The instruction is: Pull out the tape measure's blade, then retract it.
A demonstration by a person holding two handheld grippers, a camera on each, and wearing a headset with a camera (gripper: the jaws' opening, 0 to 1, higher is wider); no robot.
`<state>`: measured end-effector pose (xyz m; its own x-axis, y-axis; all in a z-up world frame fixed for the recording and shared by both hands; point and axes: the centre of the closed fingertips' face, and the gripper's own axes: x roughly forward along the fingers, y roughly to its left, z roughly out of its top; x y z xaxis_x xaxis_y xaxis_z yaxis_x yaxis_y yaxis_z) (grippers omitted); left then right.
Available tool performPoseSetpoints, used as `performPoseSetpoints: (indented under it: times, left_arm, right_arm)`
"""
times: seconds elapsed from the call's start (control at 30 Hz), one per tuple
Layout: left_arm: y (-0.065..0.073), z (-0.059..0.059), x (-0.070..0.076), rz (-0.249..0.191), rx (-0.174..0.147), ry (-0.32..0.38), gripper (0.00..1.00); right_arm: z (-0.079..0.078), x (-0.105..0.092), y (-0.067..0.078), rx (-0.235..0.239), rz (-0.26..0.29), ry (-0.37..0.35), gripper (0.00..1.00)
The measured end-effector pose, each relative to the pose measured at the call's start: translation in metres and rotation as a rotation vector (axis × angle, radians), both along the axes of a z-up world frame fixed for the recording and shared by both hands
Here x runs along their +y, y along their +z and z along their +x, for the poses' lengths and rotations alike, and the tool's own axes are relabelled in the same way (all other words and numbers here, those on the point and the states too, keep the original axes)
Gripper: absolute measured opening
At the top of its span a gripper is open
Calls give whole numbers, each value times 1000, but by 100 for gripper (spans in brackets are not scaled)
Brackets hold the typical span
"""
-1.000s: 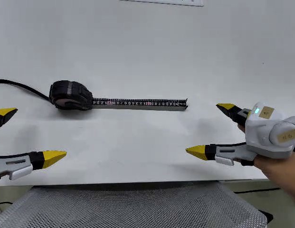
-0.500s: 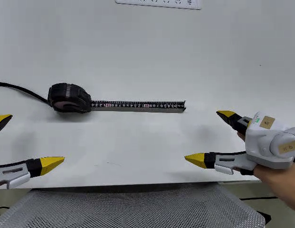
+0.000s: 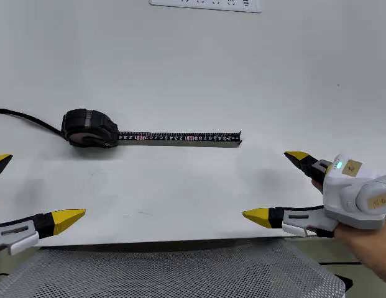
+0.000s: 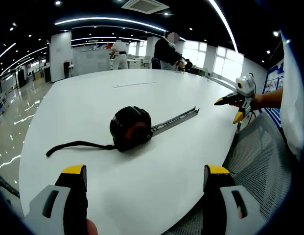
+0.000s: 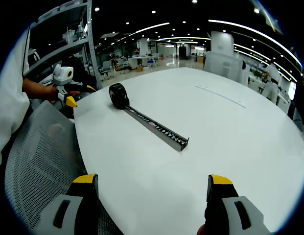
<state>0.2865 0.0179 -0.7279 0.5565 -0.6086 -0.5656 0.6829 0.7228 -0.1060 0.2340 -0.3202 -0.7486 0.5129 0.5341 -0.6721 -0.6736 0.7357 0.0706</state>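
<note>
Nearest you, at the table edge: left gripper jaws spread, pinching nothing. Right gripper likewise wide apart and empty. Both are well apart from the work. Farther back, left of centre, the tape measure lies on its side, with its blade out flat to the right and the hook free. Step 1 of 2, the pull-out, looks done. The retract is not yet done, and it likely needs you to reach the case.

Head view looks down; opposing gripper views share the tape measure.
</note>
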Motion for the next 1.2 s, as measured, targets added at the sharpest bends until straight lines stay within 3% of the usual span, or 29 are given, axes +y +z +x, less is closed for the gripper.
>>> performPoseSetpoints:
  times: [0.8, 1.2]
  left_arm:
    - [3, -1, 0, -2, 3, 11, 95]
    - [3, 7, -10, 6, -9, 26, 94]
  right_arm:
    - [-2, 5, 1, 3, 3, 8, 90]
    - [0, 5, 3, -2, 3, 8, 90]
